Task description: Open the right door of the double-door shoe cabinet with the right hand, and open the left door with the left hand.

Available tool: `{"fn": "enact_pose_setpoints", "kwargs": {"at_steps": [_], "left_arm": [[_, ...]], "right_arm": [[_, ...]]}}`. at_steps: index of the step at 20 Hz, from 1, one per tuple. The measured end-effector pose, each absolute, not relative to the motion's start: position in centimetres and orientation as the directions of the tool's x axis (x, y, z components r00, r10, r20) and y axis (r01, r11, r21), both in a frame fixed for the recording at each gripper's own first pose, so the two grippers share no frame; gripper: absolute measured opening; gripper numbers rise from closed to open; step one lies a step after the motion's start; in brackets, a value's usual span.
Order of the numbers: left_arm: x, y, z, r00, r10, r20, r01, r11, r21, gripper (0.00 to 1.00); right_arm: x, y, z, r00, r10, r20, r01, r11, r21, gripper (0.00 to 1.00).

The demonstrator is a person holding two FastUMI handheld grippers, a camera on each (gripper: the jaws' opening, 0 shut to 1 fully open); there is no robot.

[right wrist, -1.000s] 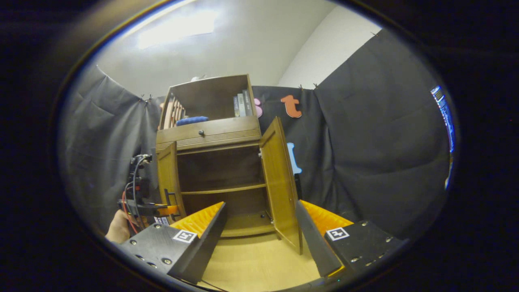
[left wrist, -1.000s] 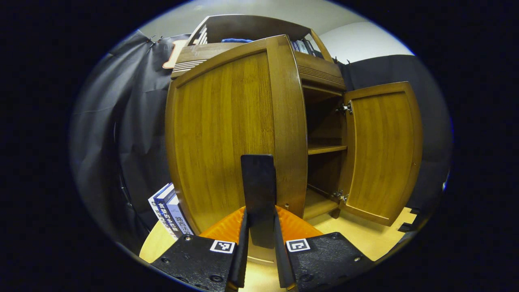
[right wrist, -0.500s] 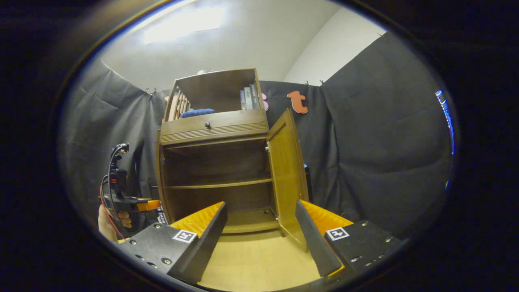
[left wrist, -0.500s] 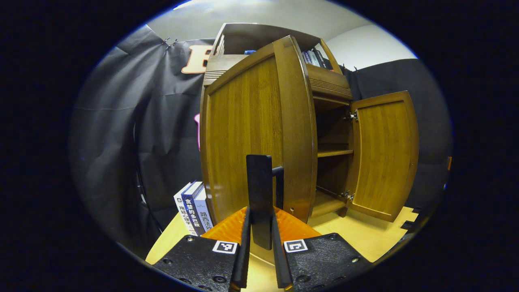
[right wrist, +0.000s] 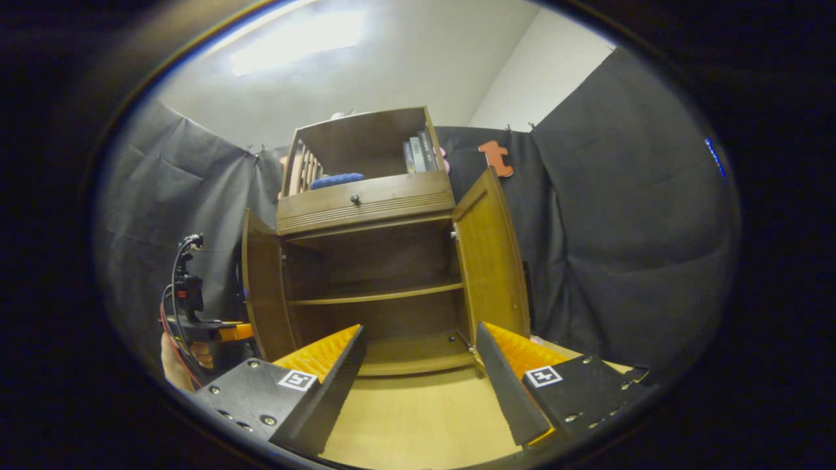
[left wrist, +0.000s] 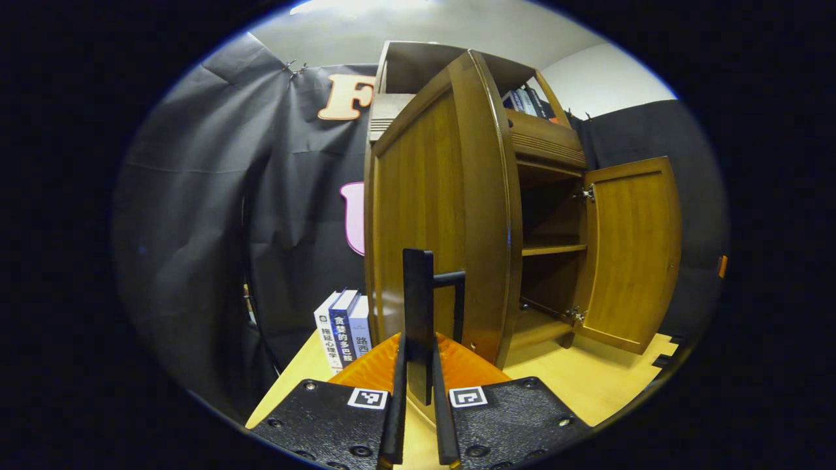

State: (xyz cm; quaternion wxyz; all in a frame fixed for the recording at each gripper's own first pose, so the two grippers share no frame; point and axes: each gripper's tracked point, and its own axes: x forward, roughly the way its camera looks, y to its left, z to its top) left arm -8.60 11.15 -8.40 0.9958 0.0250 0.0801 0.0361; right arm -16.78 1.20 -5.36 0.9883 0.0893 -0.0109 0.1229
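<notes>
Left tongs clamping handle — (both doors ajar)

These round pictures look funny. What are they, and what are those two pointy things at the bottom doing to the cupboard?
A person holds a two-finger gripper tool in each hand, and a tiny camera rides on each one. The pointy things are each tool's own fingers. In the left gripper view, the left gripper is pinched on the thin dark handle of the brown wooden left door, swinging it open. In the right gripper view, the right gripper hangs open, holding nothing; the wooden right door already stands open. Inside is a bare wooden shelf. Three upright books stand beside the cabinet.
</notes>
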Motion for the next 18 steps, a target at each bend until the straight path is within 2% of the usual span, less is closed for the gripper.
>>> {"fn": "enact_pose_setpoints", "kwargs": {"at_steps": [4,6,7,8,9,10,11,12,15,18], "left_arm": [[-8.3,13.6,-6.1,0.986,0.108,-0.13,-0.103,0.994,0.046,0.17],[-8.3,14.5,-5.5,0.985,0.11,-0.137,-0.105,0.994,0.039,0.2],[-8.2,14.4,-5.7,0.984,0.094,-0.153,-0.091,0.996,0.024,0.05],[-8.1,14.4,-5.6,0.984,0.085,-0.157,-0.083,0.996,0.025,0.19],[-8.1,14.8,-5.7,0.983,0.088,-0.162,-0.08,0.996,0.05,0.07],[-8.4,15.2,-5.6,0.983,0.094,-0.158,-0.085,0.994,0.065,0.13],[-8.4,15.7,-5.5,0.982,0.102,-0.157,-0.091,0.993,0.072,0.13],[-8.4,16.1,-5.5,0.982,0.103,-0.156,-0.093,0.993,0.073,0.11],[-8.6,17.2,-5.4,0.984,0.079,-0.159,-0.071,0.996,0.06,0.07],[-8.9,18.1,-5.3,0.987,0.052,-0.151,-0.044,0.997,0.056,0.06]], "right_arm": [[-16.8,2.0,-5.3,0.968,0.246,0.041,-0.25,0.955,0.158,1.0],[-16.9,2.7,-5.3,0.965,0.26,0.038,-0.263,0.953,0.153,1.0],[-16.9,2.8,-5.3,0.965,0.261,0.037,-0.263,0.954,0.146,1.0],[-17.1,2.8,-5.2,0.965,0.26,0.038,-0.263,0.955,0.139,1.0],[-17.2,2.9,-5.0,0.964,0.263,0.041,-0.266,0.955,0.133,1.0],[-17.1,3.3,-4.8,0.962,0.27,0.046,-0.274,0.953,0.13,1.0],[-17.3,3.6,-4.5,0.96,0.276,0.053,-0.281,0.951,0.131,0.97],[-17.3,3.7,-4.5,0.958,0.281,0.056,-0.286,0.949,0.13,1.0],[-17.1,3.7,-4.4,0.961,0.273,0.05,-0.277,0.954,0.113,0.97],[-17.2,3.5,-4.1,0.963,0.265,0.046,-0.268,0.958,0.103,1.0]]}}
